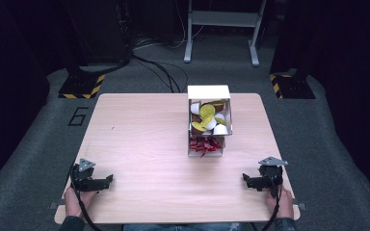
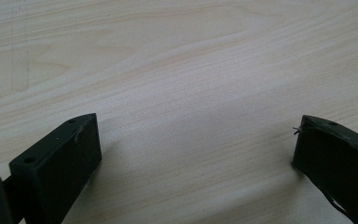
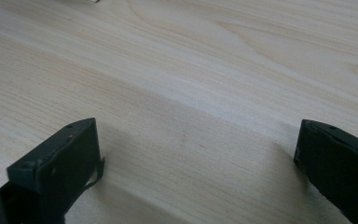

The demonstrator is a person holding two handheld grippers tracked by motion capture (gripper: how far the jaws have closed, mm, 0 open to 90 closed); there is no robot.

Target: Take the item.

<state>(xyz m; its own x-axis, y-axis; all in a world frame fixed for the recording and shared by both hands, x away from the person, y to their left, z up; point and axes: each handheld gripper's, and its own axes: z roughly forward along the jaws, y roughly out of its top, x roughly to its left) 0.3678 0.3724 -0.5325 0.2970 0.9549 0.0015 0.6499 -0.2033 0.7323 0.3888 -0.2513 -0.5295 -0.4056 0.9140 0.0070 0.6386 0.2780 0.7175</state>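
A white two-tier box (image 1: 209, 91) stands at the far middle of the wooden table (image 1: 144, 144). Its upper tier holds several round capsules (image 1: 208, 118), white, yellow and brown; its lower tier holds red wrapped pieces (image 1: 204, 145). My left gripper (image 1: 109, 180) rests low on the table near the front left corner, held by a hand, pointing toward the middle. My right gripper (image 1: 244, 179) rests near the front right corner, pointing inward. In both gripper views the black jaws stand wide apart over bare wood: left gripper (image 2: 196, 135), right gripper (image 3: 198, 140). Both are open with nothing between them.
A wide stretch of bare tabletop lies between the two grippers and in front of the box. Beyond the table, on grey carpet, are black cables (image 1: 159, 67), a grey metal stand (image 1: 221, 29) and hazard-striped bases (image 1: 82, 86).
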